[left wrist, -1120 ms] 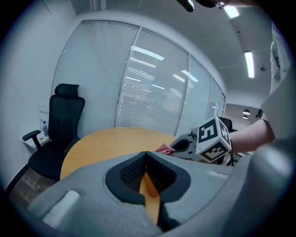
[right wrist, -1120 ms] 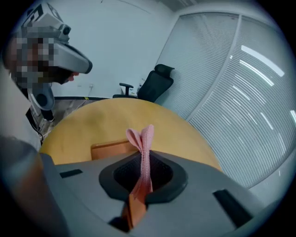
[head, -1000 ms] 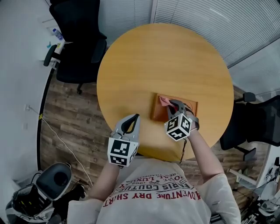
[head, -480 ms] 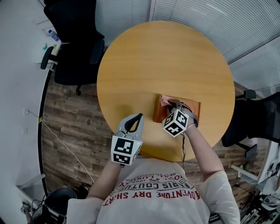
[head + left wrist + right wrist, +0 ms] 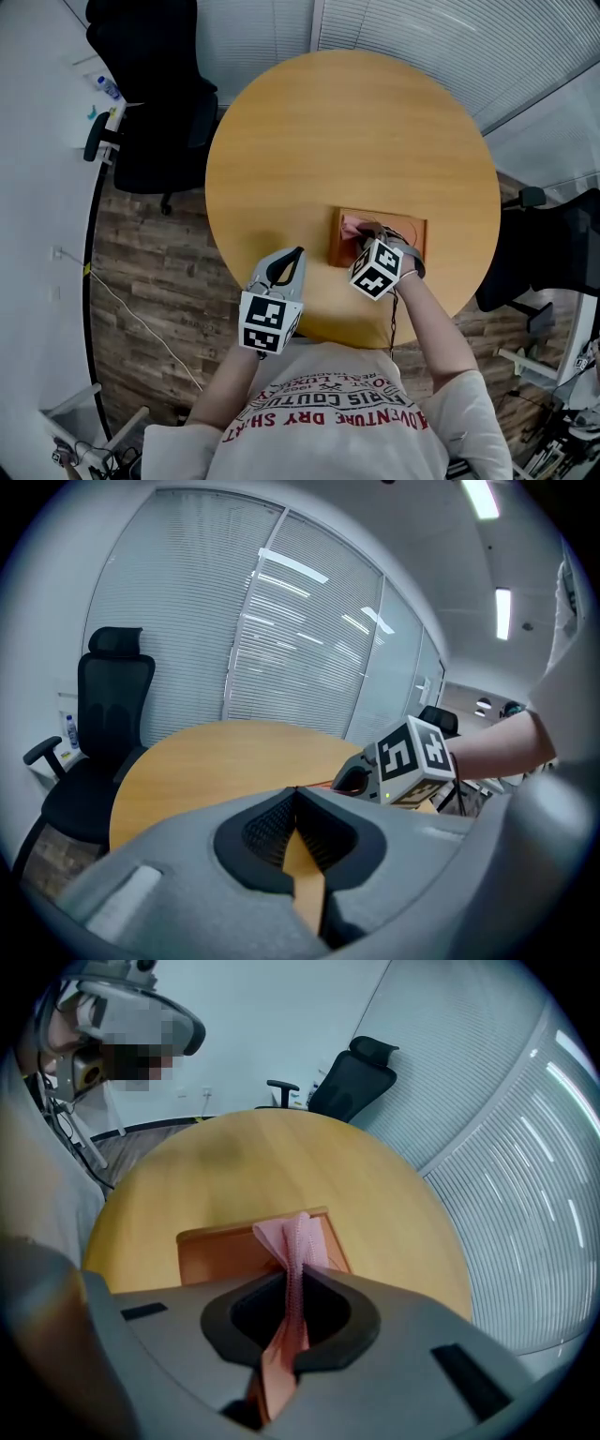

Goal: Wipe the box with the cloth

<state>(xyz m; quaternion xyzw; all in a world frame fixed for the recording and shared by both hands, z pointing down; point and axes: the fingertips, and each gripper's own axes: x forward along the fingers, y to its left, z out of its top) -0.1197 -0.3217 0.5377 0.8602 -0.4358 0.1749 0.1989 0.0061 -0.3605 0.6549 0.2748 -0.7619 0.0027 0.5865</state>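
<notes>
A flat orange-brown box [image 5: 405,231] lies on the round wooden table [image 5: 347,131], toward its near right side. My right gripper [image 5: 362,232] is over the box's left part, shut on a pink cloth [image 5: 352,224]. In the right gripper view the bunched cloth [image 5: 300,1239] sticks out between the jaws, above the box [image 5: 220,1252]. My left gripper [image 5: 297,251] hovers at the table's near edge, left of the box, shut with nothing in it. In the left gripper view its tips [image 5: 297,789] meet, and the right gripper's marker cube [image 5: 414,757] shows beyond them.
A black office chair [image 5: 155,103] stands at the table's far left, and another [image 5: 553,253] at the right. Window blinds [image 5: 422,28] run behind the table. Wood floor [image 5: 150,272] shows on the left.
The right gripper has shifted slightly over the box with the cloth still in it. The left gripper has hardly moved.
</notes>
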